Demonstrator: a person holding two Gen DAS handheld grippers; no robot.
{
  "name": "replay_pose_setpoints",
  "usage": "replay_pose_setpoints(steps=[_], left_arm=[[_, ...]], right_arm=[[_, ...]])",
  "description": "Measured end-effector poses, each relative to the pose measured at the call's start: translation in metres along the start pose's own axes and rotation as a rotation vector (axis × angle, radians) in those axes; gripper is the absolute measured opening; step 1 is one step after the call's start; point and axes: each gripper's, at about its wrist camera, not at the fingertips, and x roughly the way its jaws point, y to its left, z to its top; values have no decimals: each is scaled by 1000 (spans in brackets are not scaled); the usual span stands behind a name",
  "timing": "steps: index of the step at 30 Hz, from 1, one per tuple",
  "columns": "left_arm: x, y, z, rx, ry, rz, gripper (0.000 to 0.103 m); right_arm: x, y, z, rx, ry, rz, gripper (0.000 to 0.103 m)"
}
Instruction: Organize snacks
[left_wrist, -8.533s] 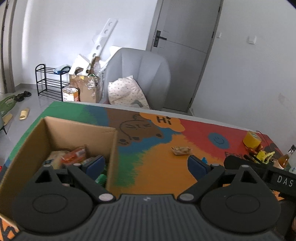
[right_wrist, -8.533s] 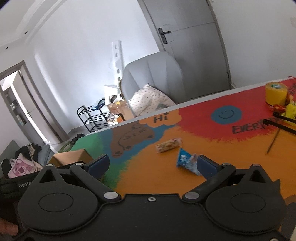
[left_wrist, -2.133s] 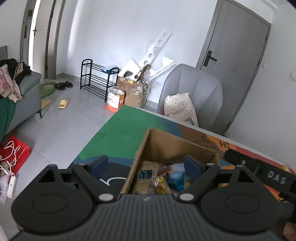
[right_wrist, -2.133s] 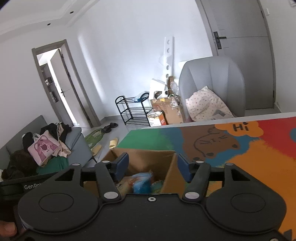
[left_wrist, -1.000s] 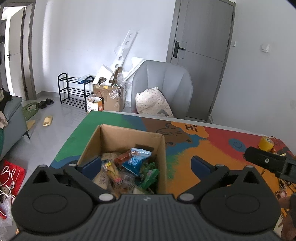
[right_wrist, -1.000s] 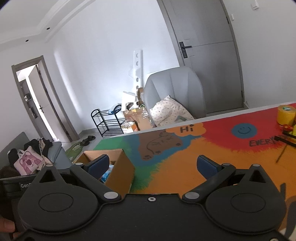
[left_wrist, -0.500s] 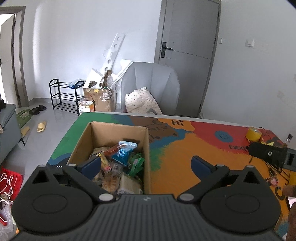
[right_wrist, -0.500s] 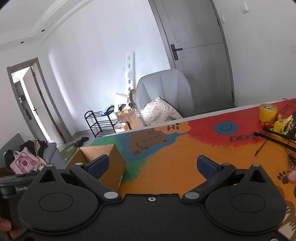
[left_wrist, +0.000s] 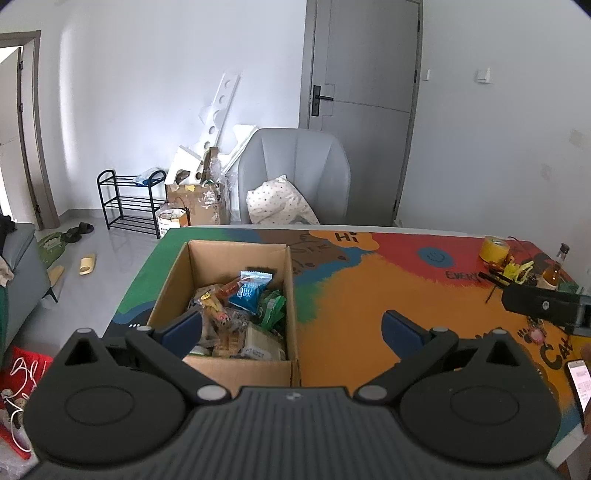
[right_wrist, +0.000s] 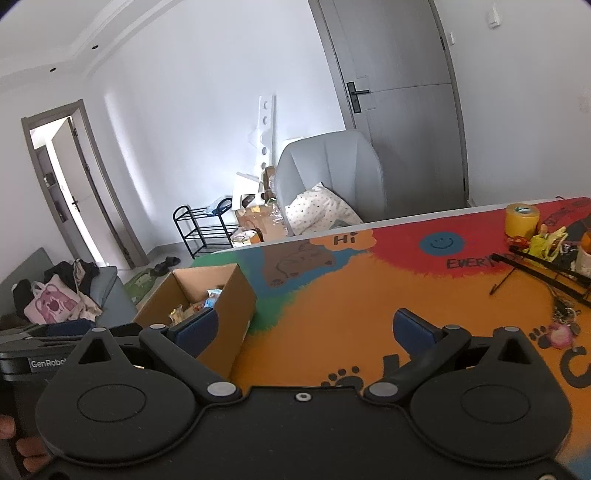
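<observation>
Both hand-held grippers (left_wrist: 291, 330) (right_wrist: 303, 330) empty, spread wide above snack-filled box (left_wrist: 236, 254).

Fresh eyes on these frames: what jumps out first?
The loud painted table, orange, red and green, fills both views. On its left end stands an open cardboard box heaped with snack packets, a blue one on top. Both grippers hang open and empty, and a yellow tape roll stands far right.

Bare mat (left_wrist: 369, 295) beside box (left_wrist: 236, 258)
</observation>
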Motion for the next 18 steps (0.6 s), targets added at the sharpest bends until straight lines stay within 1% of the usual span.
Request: replay_pose_setpoints(steps=[4,7,12,15,18], left_arm=[[-11,2,-3,19,-20,-12,103],[-17,6,-7,3,-18,-20,103],[-29,12,-13,-3,-22,-28,103],[-38,14,-20,-3,-38,-31,103],[-42,17,-23,-3,-39,-39,103]], right_arm=[[-10,1,0,0,2,-3,103],[-16,4,0,0,7,-5,103],[-26,8,-5,-31,10,-11,103],[-32,13,-13,-76,12,-13,103],[-35,13,-17,-74,18,-20,103]])
